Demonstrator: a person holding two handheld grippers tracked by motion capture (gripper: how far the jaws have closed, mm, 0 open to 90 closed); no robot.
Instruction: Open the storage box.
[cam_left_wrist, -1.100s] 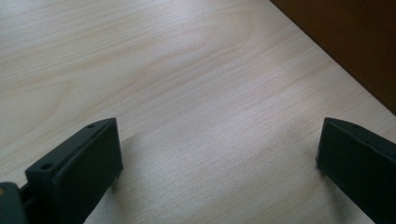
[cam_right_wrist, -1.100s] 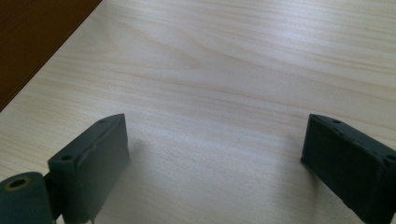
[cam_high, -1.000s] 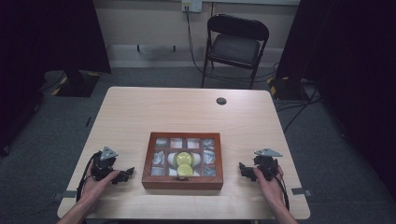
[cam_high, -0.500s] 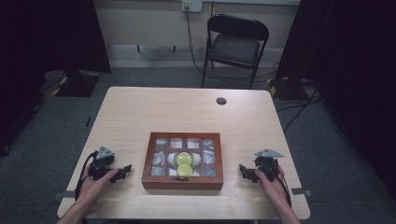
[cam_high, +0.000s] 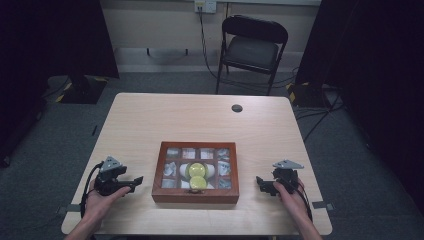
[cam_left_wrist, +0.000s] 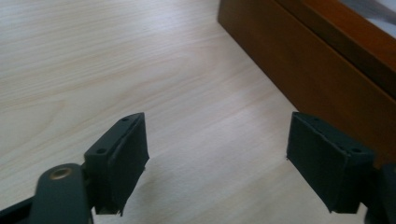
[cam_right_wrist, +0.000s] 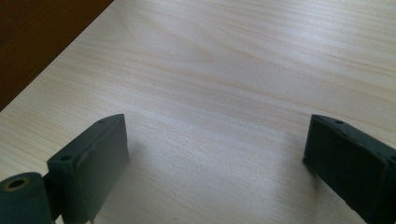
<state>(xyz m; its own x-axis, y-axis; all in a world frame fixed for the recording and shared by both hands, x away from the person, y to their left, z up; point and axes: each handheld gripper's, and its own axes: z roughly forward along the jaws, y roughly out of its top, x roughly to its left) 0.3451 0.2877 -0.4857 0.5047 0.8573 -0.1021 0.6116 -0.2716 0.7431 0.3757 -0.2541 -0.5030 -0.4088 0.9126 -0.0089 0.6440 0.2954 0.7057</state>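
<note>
both grippers — left gripper, right gripper — gape wide beside the wooden box.

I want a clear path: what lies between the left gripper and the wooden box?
Only bare table between the left gripper and wooden box, as the high view shows.

The high view is dim with dark corners, while both gripper views are bright, soft-shadowed and slightly blurred.

The box sits on the table between the left gripper and right gripper.
</note>
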